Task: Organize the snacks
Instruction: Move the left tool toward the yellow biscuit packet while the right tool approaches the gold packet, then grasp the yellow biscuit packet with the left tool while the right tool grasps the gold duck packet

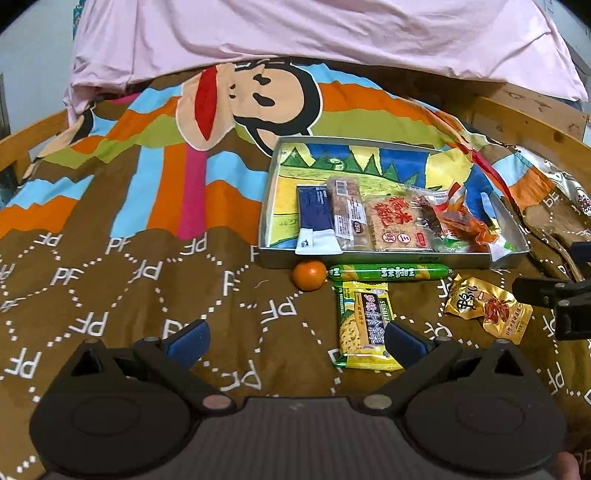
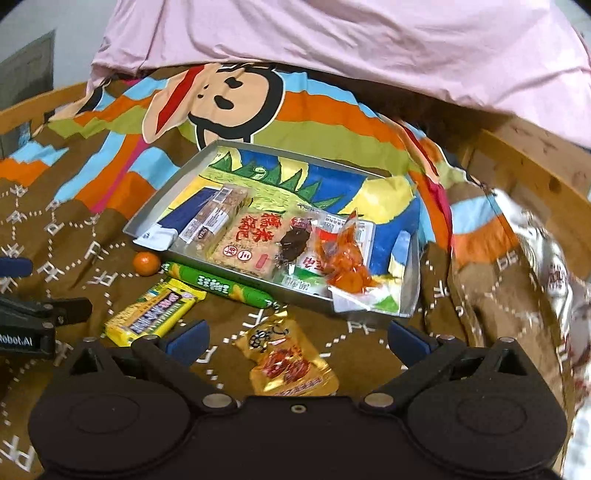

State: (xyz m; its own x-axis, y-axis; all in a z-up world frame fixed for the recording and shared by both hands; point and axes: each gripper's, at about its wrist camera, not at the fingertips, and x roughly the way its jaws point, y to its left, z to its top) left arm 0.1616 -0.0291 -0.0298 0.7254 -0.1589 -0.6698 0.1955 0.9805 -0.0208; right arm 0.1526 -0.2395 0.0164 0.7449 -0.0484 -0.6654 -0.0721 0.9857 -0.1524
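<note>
A shallow grey tray (image 1: 369,260) (image 2: 155,206) with a painted bottom lies on the bedspread and holds several snack packs. In front of it lie a small orange (image 1: 309,279) (image 2: 146,263), a green sausage stick (image 1: 388,273) (image 2: 221,286), a yellow biscuit pack (image 1: 364,325) (image 2: 155,317) and a gold snack pouch (image 1: 487,308) (image 2: 288,360). My left gripper (image 1: 295,341) is open, its right finger beside the yellow pack. My right gripper (image 2: 295,339) is open over the gold pouch, holding nothing.
A brown patterned bedspread (image 1: 110,277) covers the surface. A pink quilt (image 1: 314,33) is piled at the back. A wooden bed frame (image 1: 532,114) runs along the right and left. A silvery foil bag (image 2: 561,273) lies at the far right.
</note>
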